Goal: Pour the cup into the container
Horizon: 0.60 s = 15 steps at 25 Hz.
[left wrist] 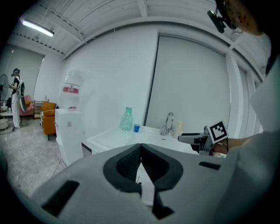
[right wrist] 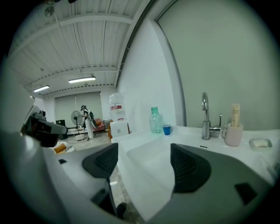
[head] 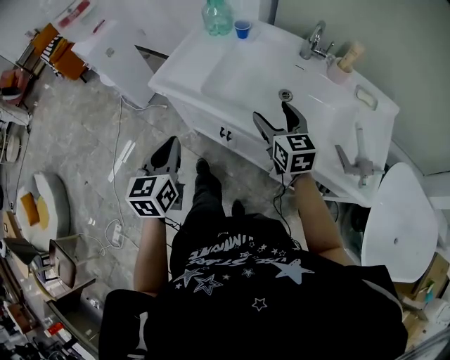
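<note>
A small blue cup (head: 242,29) stands at the back of the white sink counter (head: 183,67), next to a green plastic bottle (head: 218,15). Both show again in the left gripper view, the cup (left wrist: 137,127) beside the bottle (left wrist: 127,119), and in the right gripper view, the cup (right wrist: 166,129) beside the bottle (right wrist: 155,120). My right gripper (head: 276,118) hangs open over the counter's front edge, well short of the cup, with nothing between its jaws. My left gripper (head: 171,146) is shut and empty, held over the floor left of the counter.
The basin (head: 246,77) has a faucet (head: 314,40) at its back, a mug with a tube (head: 344,63) and a soap dish (head: 365,96) to the right. A water dispenser (head: 116,53) stands left of the counter. A white round stool (head: 397,225) is at the right.
</note>
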Motion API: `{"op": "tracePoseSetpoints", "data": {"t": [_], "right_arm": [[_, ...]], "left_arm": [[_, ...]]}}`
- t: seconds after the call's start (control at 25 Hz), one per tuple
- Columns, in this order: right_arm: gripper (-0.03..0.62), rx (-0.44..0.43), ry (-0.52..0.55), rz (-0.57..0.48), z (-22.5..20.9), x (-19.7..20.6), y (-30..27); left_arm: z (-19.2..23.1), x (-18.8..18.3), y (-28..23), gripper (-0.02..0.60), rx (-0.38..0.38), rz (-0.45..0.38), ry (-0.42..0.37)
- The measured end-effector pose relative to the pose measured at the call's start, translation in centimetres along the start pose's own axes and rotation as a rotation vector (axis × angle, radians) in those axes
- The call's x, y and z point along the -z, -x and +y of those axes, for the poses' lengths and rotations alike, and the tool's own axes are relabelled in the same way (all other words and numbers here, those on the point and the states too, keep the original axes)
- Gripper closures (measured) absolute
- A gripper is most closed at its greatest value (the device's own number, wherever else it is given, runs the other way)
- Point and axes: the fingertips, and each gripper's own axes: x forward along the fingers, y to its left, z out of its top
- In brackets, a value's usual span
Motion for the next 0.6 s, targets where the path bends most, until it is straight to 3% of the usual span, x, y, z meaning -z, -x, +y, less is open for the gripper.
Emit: {"op": "tracePoseSetpoints", "data": {"t": [0.48, 0.6], "right_arm": [[0.235, 0.049, 0.021, 0.016, -4.9, -3.6, -7.3], [0.235, 0.067, 0.040, 0.024, -6.4, -5.1, -9.9]], "left_arm": [[4.3, -4.6, -10.7, 0.572, 0.084, -0.028, -0.006], [5.2, -5.9, -14.3, 0.572, 0.127, -0.021, -0.037]]}}
